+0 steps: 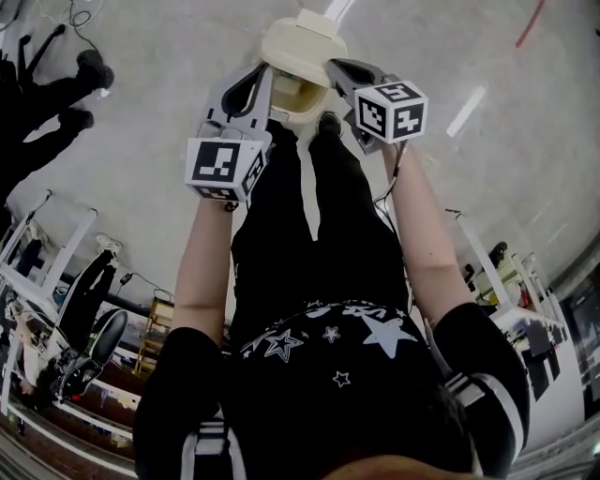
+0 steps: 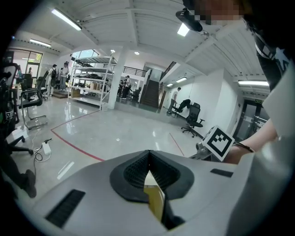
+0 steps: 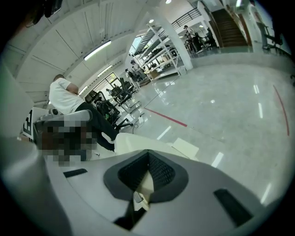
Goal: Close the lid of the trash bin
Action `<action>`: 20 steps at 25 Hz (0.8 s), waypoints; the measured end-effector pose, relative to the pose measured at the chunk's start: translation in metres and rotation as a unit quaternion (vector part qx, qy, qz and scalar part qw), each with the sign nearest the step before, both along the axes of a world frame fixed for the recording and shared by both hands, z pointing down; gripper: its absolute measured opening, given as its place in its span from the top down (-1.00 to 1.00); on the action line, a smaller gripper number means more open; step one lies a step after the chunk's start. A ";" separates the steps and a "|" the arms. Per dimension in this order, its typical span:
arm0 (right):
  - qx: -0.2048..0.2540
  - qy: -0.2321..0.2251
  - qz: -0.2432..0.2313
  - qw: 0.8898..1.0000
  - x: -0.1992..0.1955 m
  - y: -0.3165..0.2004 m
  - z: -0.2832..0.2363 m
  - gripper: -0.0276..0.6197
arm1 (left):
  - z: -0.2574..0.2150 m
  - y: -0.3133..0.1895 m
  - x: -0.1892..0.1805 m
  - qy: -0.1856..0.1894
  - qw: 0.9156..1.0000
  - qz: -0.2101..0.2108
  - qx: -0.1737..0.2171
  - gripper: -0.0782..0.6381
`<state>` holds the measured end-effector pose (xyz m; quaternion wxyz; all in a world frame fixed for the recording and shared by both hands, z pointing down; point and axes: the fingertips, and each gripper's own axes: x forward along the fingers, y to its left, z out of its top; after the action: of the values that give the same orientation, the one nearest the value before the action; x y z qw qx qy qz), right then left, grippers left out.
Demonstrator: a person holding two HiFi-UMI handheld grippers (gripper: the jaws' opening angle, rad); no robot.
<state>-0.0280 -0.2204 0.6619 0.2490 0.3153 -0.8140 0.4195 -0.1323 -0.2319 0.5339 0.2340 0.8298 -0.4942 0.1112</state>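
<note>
The cream trash bin (image 1: pixel 298 92) stands on the floor just past the person's feet, with its lid (image 1: pixel 302 39) raised at the far side and the yellowish inside showing. My left gripper (image 1: pixel 264 82) lies against the bin's left side and my right gripper (image 1: pixel 335 67) against its right side, just under the lid. Both have their jaws closed to a point with nothing held. In the left gripper view, the left gripper (image 2: pixel 148 154) shows a sliver of the bin (image 2: pixel 156 198) below its tips. In the right gripper view, the lid (image 3: pixel 138 142) sits just beyond the right gripper (image 3: pixel 148 154).
Another person's dark legs and shoes (image 1: pixel 56 94) stand at the upper left. Red floor tape (image 1: pixel 530 23) runs at the upper right. White desks (image 1: pixel 47 281) and an office chair (image 1: pixel 94 347) flank the person. Shelving (image 2: pixel 94 78) and chairs (image 2: pixel 192 117) stand far off.
</note>
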 end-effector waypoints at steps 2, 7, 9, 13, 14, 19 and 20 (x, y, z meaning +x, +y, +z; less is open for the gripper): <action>-0.006 -0.007 -0.007 1.000 -0.003 0.013 0.004 0.90 | 0.005 0.011 0.000 -0.012 1.000 -0.008 -0.003 0.75; -0.020 -0.016 -0.042 0.999 -0.012 0.047 0.021 0.90 | 0.030 0.042 -0.008 -0.037 0.998 -0.052 -0.028 0.75; -0.025 -0.020 -0.058 0.998 -0.020 0.061 0.031 0.90 | 0.045 0.054 -0.014 -0.043 0.996 -0.067 -0.038 0.75; -0.030 -0.020 -0.081 0.996 -0.039 0.083 0.053 0.90 | 0.081 0.071 -0.026 -0.054 0.993 -0.080 -0.064 0.75; -0.032 -0.019 -0.081 0.996 -0.043 0.088 0.058 0.90 | 0.090 0.075 -0.029 -0.057 0.993 -0.080 -0.072 0.75; -0.041 -0.008 -0.077 0.996 -0.053 0.105 0.081 0.90 | 0.138 0.096 -0.039 -0.073 0.988 -0.072 -0.117 0.75; -0.038 -0.002 -0.080 0.996 -0.055 0.107 0.085 0.90 | 0.148 0.098 -0.040 -0.075 0.987 -0.069 -0.125 0.75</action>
<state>-0.0833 -0.1134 0.7469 0.2924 0.2390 -0.8202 0.4297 -0.1724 -0.1336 0.6815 0.3055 0.7470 -0.5488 0.2180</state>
